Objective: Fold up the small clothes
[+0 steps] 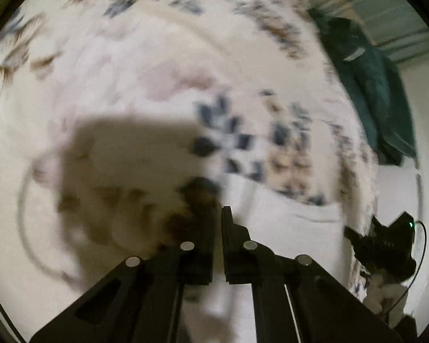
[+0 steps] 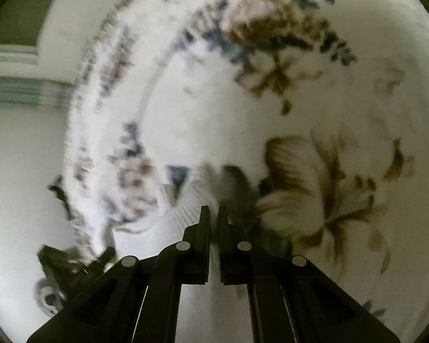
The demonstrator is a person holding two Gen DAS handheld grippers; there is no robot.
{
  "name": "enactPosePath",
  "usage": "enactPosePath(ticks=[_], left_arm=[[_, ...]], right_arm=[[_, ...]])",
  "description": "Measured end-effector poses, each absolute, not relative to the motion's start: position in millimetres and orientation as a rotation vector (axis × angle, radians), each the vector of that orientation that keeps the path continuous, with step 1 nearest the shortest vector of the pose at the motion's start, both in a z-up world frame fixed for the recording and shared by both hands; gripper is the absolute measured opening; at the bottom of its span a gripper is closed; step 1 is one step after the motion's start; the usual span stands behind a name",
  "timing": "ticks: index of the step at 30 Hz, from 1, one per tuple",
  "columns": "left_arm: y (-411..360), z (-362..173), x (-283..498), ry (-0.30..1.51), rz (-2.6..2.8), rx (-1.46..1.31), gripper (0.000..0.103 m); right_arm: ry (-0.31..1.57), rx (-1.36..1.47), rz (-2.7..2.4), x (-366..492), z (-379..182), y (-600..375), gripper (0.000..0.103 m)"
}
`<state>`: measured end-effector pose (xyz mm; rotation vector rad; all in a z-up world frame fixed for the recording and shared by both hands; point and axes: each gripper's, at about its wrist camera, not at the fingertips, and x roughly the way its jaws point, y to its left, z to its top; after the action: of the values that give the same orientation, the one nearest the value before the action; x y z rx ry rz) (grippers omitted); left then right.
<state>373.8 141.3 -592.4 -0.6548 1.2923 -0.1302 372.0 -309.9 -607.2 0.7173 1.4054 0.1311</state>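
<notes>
Both views are motion-blurred. A small white garment (image 1: pixel 274 208) lies under my left gripper (image 1: pixel 218 214), whose jaws stand nearly together; whether cloth is between them is not clear. In the right wrist view the white ribbed garment (image 2: pixel 191 200) sits at the tips of my right gripper (image 2: pixel 213 211), jaws nearly together with a thin gap. The right gripper also shows in the left wrist view (image 1: pixel 386 245) at the right edge, and the left gripper in the right wrist view (image 2: pixel 71 260) at lower left.
A white bedspread with blue and brown flowers (image 2: pixel 314 183) covers the bed (image 1: pixel 128 57). A dark teal garment (image 1: pixel 369 85) hangs off the bed's right side. A striped wall or curtain (image 2: pixel 17 54) is at left.
</notes>
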Motion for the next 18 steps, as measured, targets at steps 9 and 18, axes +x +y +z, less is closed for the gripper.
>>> enactPosePath(ticks=[9,18], left_arm=[[146,-565,321,1.299,-0.222,-0.817,0.067],[114,-578,255,1.348,-0.217,-0.855,0.025]], right_arm=[[1.511,0.800,0.217,343,-604,-326,0.055],[1.583,1.075,0.362,233,-631,-323,0.049]])
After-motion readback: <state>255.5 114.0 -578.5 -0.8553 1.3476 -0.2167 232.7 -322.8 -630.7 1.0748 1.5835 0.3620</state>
